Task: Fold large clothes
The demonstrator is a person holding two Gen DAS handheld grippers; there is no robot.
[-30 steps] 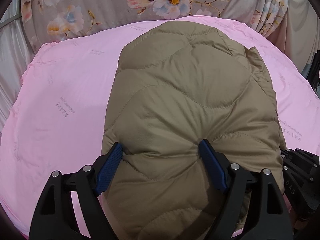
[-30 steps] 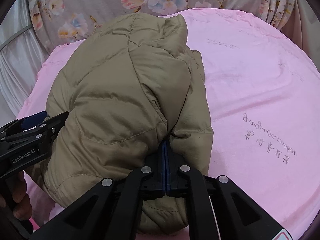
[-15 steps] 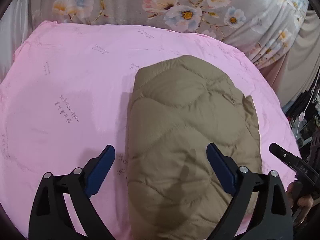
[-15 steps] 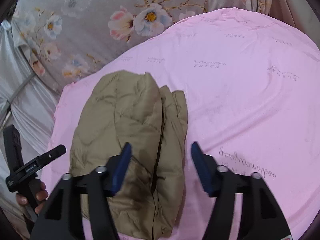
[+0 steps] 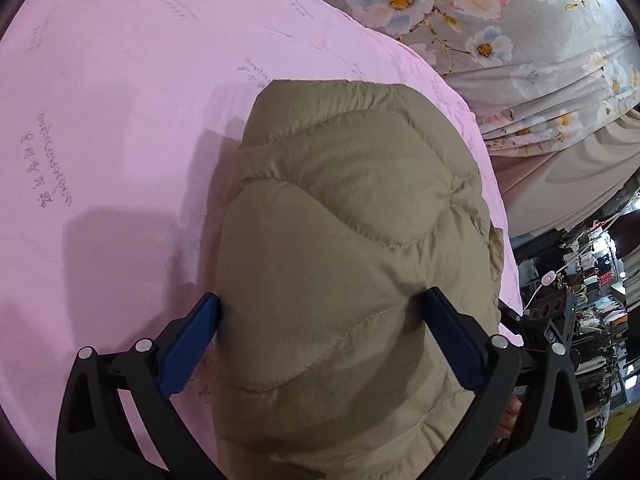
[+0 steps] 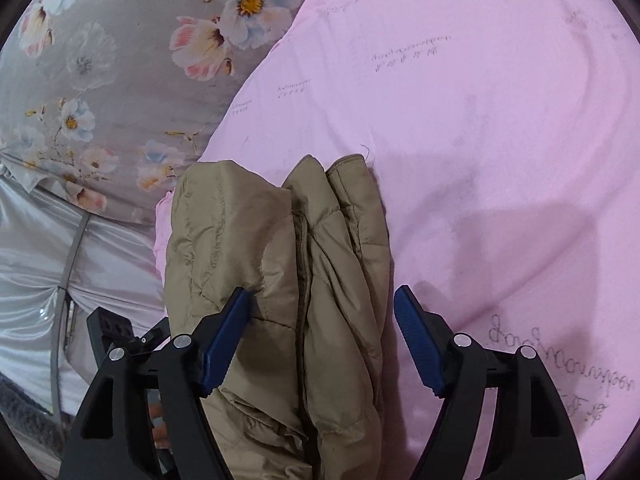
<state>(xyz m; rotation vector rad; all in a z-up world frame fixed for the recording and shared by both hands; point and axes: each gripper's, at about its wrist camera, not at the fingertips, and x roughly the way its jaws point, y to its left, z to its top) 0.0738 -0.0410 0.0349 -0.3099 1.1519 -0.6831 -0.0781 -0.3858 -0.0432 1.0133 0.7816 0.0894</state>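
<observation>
Both grippers angle down over the folded khaki jacket (image 5: 344, 240) near the pink sheet's (image 5: 120, 120) edge, left gripper (image 5: 320, 340) and right gripper (image 6: 322, 340) opening, jaws astride it without pressing.

My quilted jacket (image 5: 352, 248), a khaki puffer of thin, faintly sheened synthetic cloth with stitched wavy seams, lies on a smooth matt pink cotton-like sheet (image 5: 120, 120) printed with small grey script. At one o'clock hangs a soft grey floral fabric (image 5: 500, 20); at nine o'clock in the right view, a glossy silver satin drape (image 6: 36, 248). My left hand-held gripper (image 5: 320, 340) is matt black plastic with ribbed blue pads (image 5: 188, 344) and bright metal screws.
</observation>
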